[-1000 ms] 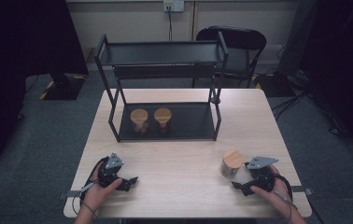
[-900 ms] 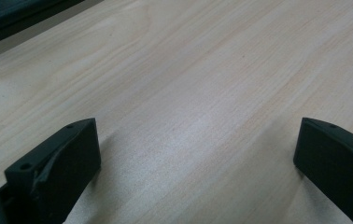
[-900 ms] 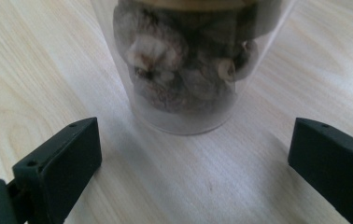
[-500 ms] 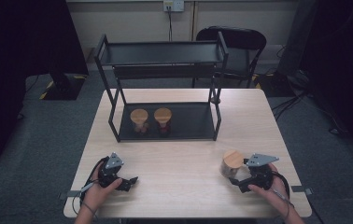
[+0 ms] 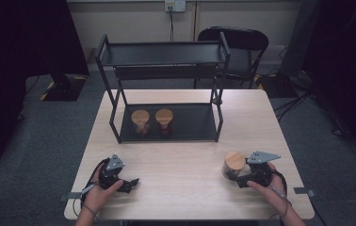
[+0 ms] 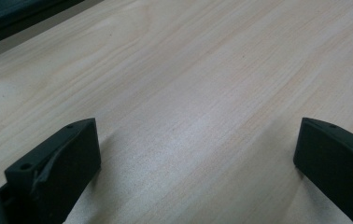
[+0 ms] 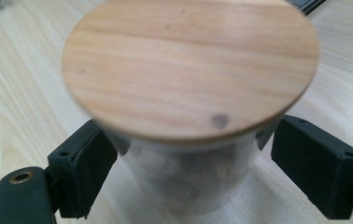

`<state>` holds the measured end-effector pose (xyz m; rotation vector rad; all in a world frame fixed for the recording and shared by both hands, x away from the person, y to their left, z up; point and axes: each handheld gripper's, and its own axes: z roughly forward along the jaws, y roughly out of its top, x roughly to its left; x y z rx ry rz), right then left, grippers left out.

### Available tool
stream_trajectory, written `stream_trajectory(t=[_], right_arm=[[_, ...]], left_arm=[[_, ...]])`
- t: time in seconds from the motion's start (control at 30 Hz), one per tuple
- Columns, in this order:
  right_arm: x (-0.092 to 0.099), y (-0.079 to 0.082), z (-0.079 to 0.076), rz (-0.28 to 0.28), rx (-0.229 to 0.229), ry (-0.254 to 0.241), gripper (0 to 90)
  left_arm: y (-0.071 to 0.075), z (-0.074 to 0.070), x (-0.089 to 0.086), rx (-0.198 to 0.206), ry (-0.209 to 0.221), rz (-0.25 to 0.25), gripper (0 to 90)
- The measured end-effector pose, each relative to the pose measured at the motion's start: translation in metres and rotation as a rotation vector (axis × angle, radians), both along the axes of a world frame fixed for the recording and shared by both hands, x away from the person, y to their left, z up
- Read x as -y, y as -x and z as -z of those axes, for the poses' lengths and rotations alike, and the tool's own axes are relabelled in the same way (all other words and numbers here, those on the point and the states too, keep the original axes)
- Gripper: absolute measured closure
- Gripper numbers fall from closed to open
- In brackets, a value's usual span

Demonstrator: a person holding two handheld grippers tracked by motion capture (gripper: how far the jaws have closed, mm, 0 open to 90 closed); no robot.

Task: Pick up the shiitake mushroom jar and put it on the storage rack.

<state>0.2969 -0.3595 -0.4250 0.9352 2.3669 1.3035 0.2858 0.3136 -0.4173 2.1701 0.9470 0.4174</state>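
Observation:
A glass jar with a round wooden lid (image 5: 235,162) stands on the table (image 5: 181,165) at the front right. My right gripper (image 5: 234,175) reaches around it from the right. In the right gripper view its jaws have just been closing, and both pads now sit against the glass sides below the lid (image 7: 191,70). Dark contents show dimly through the glass. My left gripper (image 5: 130,183) rests at the front left, held in a hand. In the left gripper view its jaws stand wide open (image 6: 198,154) over bare wood with nothing between them.
A black two-level metal rack (image 5: 166,52) stands at the back of the table. Two more wooden-lidded jars (image 5: 140,120) (image 5: 164,118) sit side by side on its lower shelf. A black chair (image 5: 242,37) stands behind the table.
The right gripper has slid slightly left along the jar, and its jaws have come in around the glass. The left hand and its gripper have stayed put.

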Motion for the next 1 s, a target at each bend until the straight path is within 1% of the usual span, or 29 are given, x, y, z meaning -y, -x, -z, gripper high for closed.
stream_trajectory(t=[0.07, 0.13, 0.23, 0.37, 0.4, 0.47, 0.57, 0.63, 0.7, 0.87, 1.0], right_arm=[[0.0, -0.003, 0.0, -0.006, -0.007, -0.013, 17.5], [-0.003, -0.004, 0.0, -0.024, 0.011, 0.001, 21.3], [-0.005, -0.002, 0.0, -0.02, 0.021, -0.006, 23.5], [-0.01, 0.0, -0.004, -0.024, 0.048, 0.03, 25.3], [-0.011, 0.001, -0.005, -0.022, 0.049, 0.034, 25.4], [-0.011, -0.002, -0.006, -0.02, 0.035, 0.02, 25.4], [-0.016, -0.003, -0.009, -0.024, 0.037, 0.043, 25.4], [-0.017, -0.005, -0.011, -0.025, 0.036, 0.037, 25.4], [-0.019, -0.006, -0.013, -0.026, 0.039, 0.04, 25.4], [-0.022, -0.01, -0.022, -0.026, 0.036, 0.041, 25.5], [-0.026, -0.015, -0.029, -0.031, 0.035, 0.031, 25.5]], left_arm=[[0.0, 0.0, 0.0, 0.0, 0.0, 0.0, 0.2], [0.0, 0.0, 0.0, 0.0, 0.0, 0.0, 0.2], [0.0, 0.0, 0.0, 0.0, 0.0, 0.0, 0.2], [0.0, 0.0, 0.0, 0.0, 0.0, -0.001, 0.2], [0.0, 0.0, 0.0, 0.0, 0.0, 0.0, 0.2], [0.0, 0.0, 0.0, 0.0, 0.0, -0.001, 0.2], [0.0, 0.0, 0.0, 0.0, 0.0, -0.001, 0.2], [0.0, 0.0, 0.0, 0.0, 0.0, -0.002, 0.2], [0.0, 0.0, 0.0, 0.0, 0.0, -0.002, 0.2], [0.0, 0.0, 0.0, 0.001, -0.001, -0.001, 0.2], [0.0, 0.0, 0.0, 0.0, 0.0, -0.002, 0.2]])
